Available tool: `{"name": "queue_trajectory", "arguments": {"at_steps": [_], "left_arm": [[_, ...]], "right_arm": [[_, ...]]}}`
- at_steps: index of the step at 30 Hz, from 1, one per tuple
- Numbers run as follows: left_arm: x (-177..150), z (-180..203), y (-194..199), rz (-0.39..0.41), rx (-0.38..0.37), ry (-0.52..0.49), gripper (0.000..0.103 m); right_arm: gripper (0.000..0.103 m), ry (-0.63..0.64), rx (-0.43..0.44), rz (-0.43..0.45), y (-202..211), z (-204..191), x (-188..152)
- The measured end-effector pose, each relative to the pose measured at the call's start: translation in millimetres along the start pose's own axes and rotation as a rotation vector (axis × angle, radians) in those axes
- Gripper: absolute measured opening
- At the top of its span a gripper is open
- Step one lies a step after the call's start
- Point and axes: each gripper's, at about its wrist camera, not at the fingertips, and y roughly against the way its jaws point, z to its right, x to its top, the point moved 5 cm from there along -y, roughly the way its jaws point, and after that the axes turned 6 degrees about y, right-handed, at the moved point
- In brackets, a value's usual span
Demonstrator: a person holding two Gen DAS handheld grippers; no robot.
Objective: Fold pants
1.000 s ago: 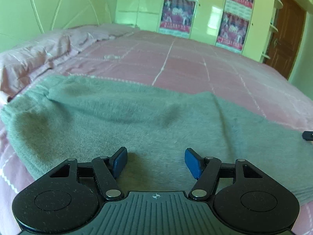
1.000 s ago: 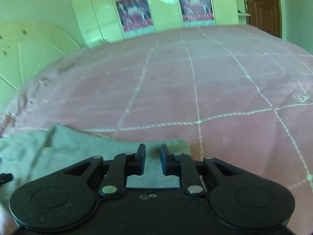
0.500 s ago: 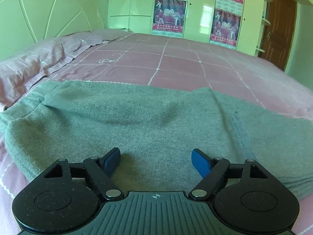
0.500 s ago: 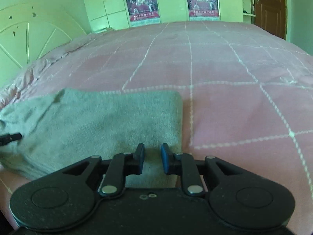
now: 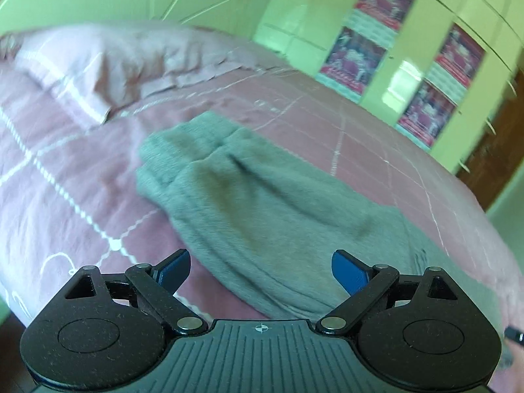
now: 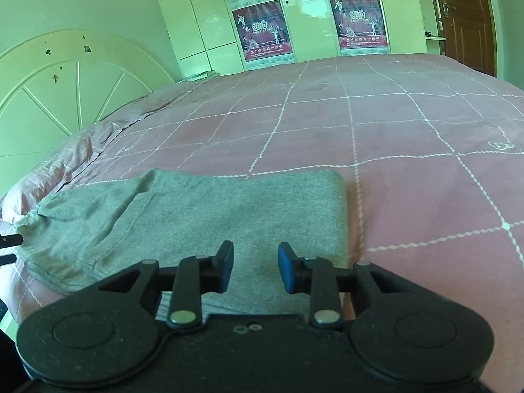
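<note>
While flat on the pink bedspread [image 6: 409, 124], grey pants [image 6: 203, 216] under both grippers' just-opening, spread, empty fingers [image 5: 347, 273] [image 6: 288, 270].

We see the left wrist view smeared with motion blur, so the posters [image 5: 357, 55] on the wardrobe [image 5: 412, 75] are unreadable there. The near edge of the grey pants [image 6: 203, 216] disappears under the right tongs [image 6: 255, 268]. Beside the pants, a dark tip [image 6: 9, 239] is cut off by the frame edge.
</note>
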Motion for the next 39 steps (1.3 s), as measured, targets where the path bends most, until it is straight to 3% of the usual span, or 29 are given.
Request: {"name": "queue_trajectory", "arguments": {"at_steps": [3, 7, 15, 16, 17, 19, 20, 22, 26, 31, 34, 36, 39], "left_arm": [[8, -14, -25, -0.008, 0.011, 0.042, 0.092], [17, -18, -52, 0.002, 0.017, 0.016, 0.091], [27, -18, -73, 0.022, -0.004, -0.001, 0.091], [28, -18, -75, 0.024, -0.001, -0.004, 0.085], [29, -19, -76, 0.028, 0.024, -0.012, 0.062], [33, -25, -77, 0.030, 0.001, 0.014, 0.042], [35, -28, -77, 0.027, -0.026, 0.040, 0.035], [34, -29, -74, 0.031, -0.052, 0.053, 0.030], [36, -18, -65, 0.079, -0.051, -0.003, 0.028], [36, -25, -67, 0.064, -0.057, 0.033, 0.028], [34, -25, -67, 0.062, -0.055, 0.034, 0.028], [34, -23, -67, 0.065, -0.052, 0.031, 0.028], [35, -13, -61, 0.098, -0.046, -0.022, 0.028]], "right_arm": [[0.027, 0.014, -0.004, -0.009, 0, -5, -1], [0.028, 0.016, -0.016, -0.009, 3, -10, -2], [0.030, 0.029, -0.044, -0.037, -8, -26, -3], [0.032, 0.032, -0.041, -0.041, -11, -29, -3], [0.036, 0.034, -0.040, -0.043, -14, -33, -3], [0.045, 0.042, -0.033, -0.043, -19, -42, -1], [0.046, 0.045, -0.025, -0.044, -23, -48, 0], [0.046, 0.054, 0.001, -0.053, -31, -62, 2], [0.045, 0.093, 0.069, -0.055, -46, -101, 7], [0.046, 0.175, 0.121, -0.043, -56, -144, 6], [0.067, 0.353, 0.068, -0.143, -83, -167, -18], [0.069, 0.478, 0.014, -0.108, -84, -181, -26], [0.066, 0.367, 0.071, -0.107, -72, -170, -12]]}}
